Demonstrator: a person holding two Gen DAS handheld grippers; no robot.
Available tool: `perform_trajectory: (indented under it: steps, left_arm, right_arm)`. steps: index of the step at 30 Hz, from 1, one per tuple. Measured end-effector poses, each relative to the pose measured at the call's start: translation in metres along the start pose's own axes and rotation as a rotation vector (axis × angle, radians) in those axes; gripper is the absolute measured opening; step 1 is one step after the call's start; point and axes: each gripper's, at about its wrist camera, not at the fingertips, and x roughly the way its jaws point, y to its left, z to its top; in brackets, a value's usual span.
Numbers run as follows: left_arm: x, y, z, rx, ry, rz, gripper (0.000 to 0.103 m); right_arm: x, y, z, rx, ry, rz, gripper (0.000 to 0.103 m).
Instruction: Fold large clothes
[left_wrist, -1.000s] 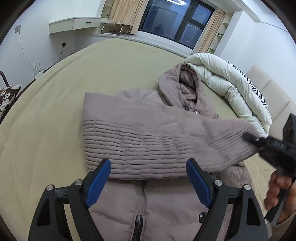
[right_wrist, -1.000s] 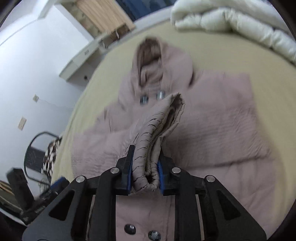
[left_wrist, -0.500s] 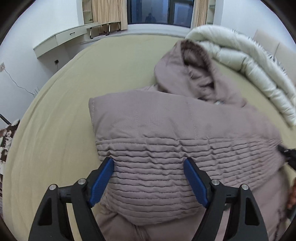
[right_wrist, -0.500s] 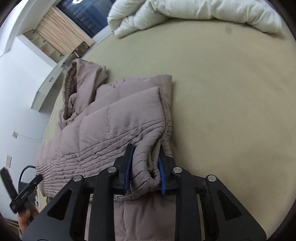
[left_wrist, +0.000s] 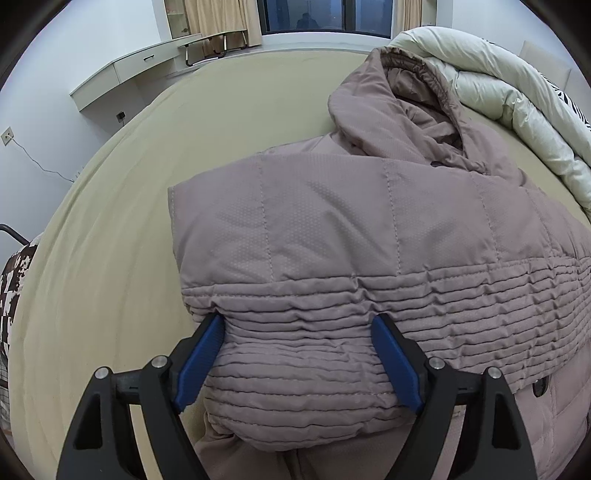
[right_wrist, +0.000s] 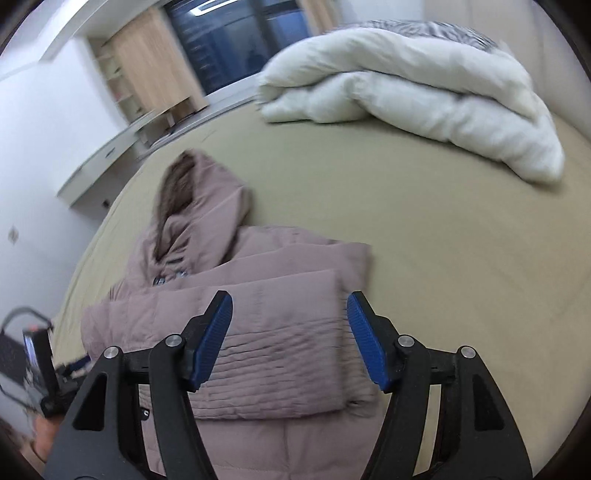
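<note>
A mauve quilted hooded coat (left_wrist: 369, 236) lies front up on a beige bed (left_wrist: 110, 258), hood (left_wrist: 413, 99) towards the window. Both sleeves are folded across its chest. My left gripper (left_wrist: 299, 354) is open, its blue pads on either side of the ribbed sleeve cuff (left_wrist: 303, 387) at the coat's left edge. In the right wrist view the coat (right_wrist: 258, 332) lies below my right gripper (right_wrist: 288, 339), which is open and empty just above the folded sleeve near the coat's right edge. The left gripper's body (right_wrist: 40, 369) shows at the far left there.
A rolled white duvet (right_wrist: 424, 92) lies on the bed's far right; it also shows in the left wrist view (left_wrist: 517, 110). A wall-mounted desk (left_wrist: 140, 74) and a window are beyond the bed. A patterned chair (left_wrist: 14, 288) stands at the left bedside.
My right gripper carried the sleeve cuff across the coat to its right side, then opened and let it go. My left gripper moved down to the coat's left edge, around the folded sleeve.
</note>
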Motion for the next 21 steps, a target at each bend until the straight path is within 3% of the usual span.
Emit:
perform_trajectory:
  steps: [4, 7, 10, 12, 15, 21]
  left_arm:
    - [0.006, 0.002, 0.003, -0.008, 0.010, -0.020, 0.087]
    - [0.009, 0.003, 0.003, -0.013, 0.014, -0.031, 0.088]
    - [0.011, 0.006, 0.002, -0.024, 0.020, -0.044, 0.090]
    - [0.003, 0.011, 0.004, -0.045, 0.022, -0.062, 0.084]
    - [-0.024, 0.022, 0.010, -0.061, -0.024, -0.067, 0.076]
    - [-0.043, 0.025, 0.074, -0.078, -0.096, -0.112, 0.080]
  right_arm:
    - [0.070, 0.025, -0.020, -0.060, 0.158, -0.039, 0.064]
    - [0.081, 0.040, -0.034, -0.152, 0.099, -0.098, 0.067]
    - [0.077, 0.048, -0.030, -0.177, 0.125, -0.116, 0.070]
    - [0.066, 0.046, -0.021, -0.134, 0.125, -0.096, 0.070]
    - [0.046, 0.042, -0.001, -0.091, 0.045, -0.032, 0.070]
    - [0.065, 0.063, 0.069, -0.106, 0.034, 0.062, 0.076]
